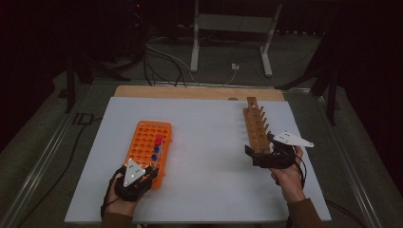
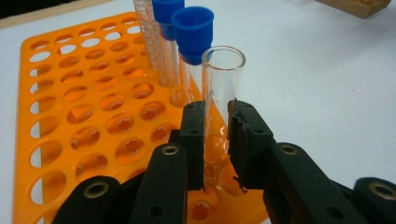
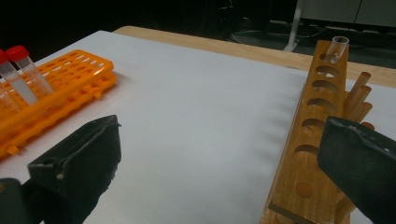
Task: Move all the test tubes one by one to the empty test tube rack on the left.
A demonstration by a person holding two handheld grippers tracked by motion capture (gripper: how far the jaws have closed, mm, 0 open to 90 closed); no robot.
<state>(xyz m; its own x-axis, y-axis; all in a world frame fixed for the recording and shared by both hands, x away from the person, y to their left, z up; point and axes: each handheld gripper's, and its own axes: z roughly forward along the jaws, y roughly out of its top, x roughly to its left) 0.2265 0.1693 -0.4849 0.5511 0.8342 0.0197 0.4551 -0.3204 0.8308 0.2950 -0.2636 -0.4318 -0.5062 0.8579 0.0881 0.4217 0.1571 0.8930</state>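
Observation:
An orange tube rack [image 1: 147, 137] lies left of centre on the white table. In it stand two blue-capped tubes [image 2: 192, 32], red-capped tubes [image 3: 21, 70] and an open clear glass tube [image 2: 223, 84]. My left gripper [image 2: 217, 140] is shut on this glass tube, whose bottom sits in a hole at the rack's near right corner. A wooden rack [image 1: 255, 127] stretches away on the right, with one small clear tube [image 3: 337, 46] in its far hole. My right gripper [image 3: 219, 154] stands wide open at the wooden rack's near end, holding nothing.
The white table sheet [image 1: 209, 128] lies bare between the two racks. A wooden strip [image 1: 199, 92] runs along its far edge. Beyond it are cables and a metal stand [image 1: 233, 28] on the floor.

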